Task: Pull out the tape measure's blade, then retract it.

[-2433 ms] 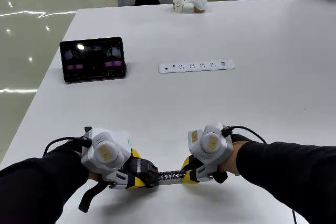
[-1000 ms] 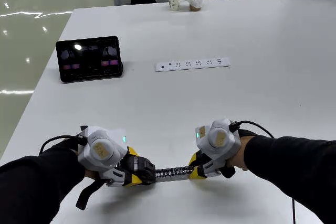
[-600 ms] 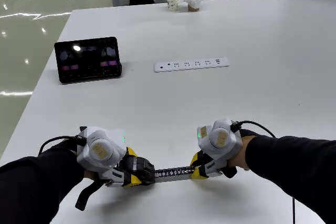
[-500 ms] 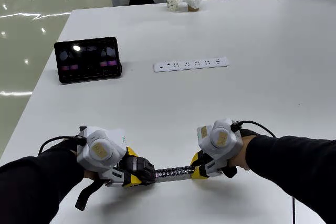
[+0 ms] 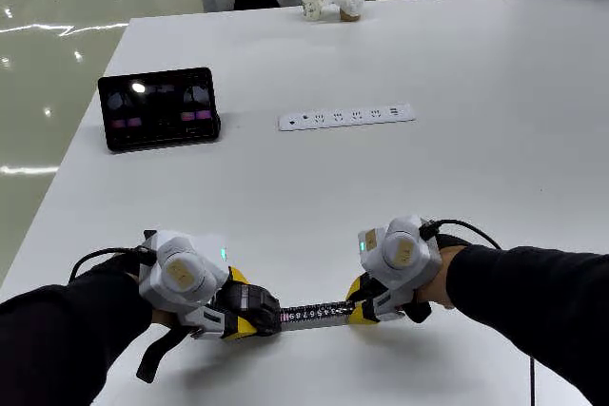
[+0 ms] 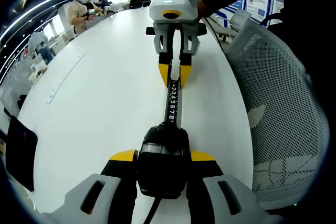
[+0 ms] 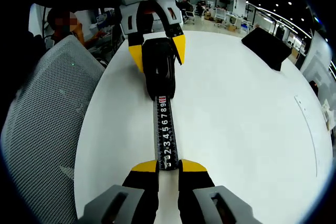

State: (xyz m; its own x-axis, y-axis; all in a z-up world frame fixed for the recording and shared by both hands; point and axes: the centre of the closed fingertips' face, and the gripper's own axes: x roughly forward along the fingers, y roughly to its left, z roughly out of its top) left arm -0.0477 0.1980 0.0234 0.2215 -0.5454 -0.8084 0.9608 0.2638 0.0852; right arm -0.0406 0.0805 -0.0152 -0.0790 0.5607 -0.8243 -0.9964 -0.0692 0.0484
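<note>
The black tape measure case [image 5: 253, 308] lies low over the white table [image 5: 400, 187], near its front edge. My left gripper [image 5: 231, 318] is shut on the case [image 6: 163, 162], with its yellow-tipped jaws on either side. A short length of numbered blade [image 5: 314, 312] runs from the case to my right gripper [image 5: 357, 312]. In the right gripper view, that gripper [image 7: 168, 167] is shut on the blade's tip, and the blade [image 7: 163, 127] reads about 1 to 9 up to the case [image 7: 159, 69]. The two grippers face each other, as the left gripper view shows with the right gripper [image 6: 175, 75] at the blade's [image 6: 172, 103] far end.
A black tablet [image 5: 159, 107] stands at the left and a white power strip [image 5: 347, 116] lies mid-table. Cups [image 5: 324, 2] stand at the far edge. A grey mesh chair [image 6: 283, 108] is close behind the table's front edge. People sit at the far side [image 6: 84, 9].
Since 2.4 s ago my right gripper has moved right, away from the case, and more blade shows between the grippers. Over the last half second nothing has visibly moved.
</note>
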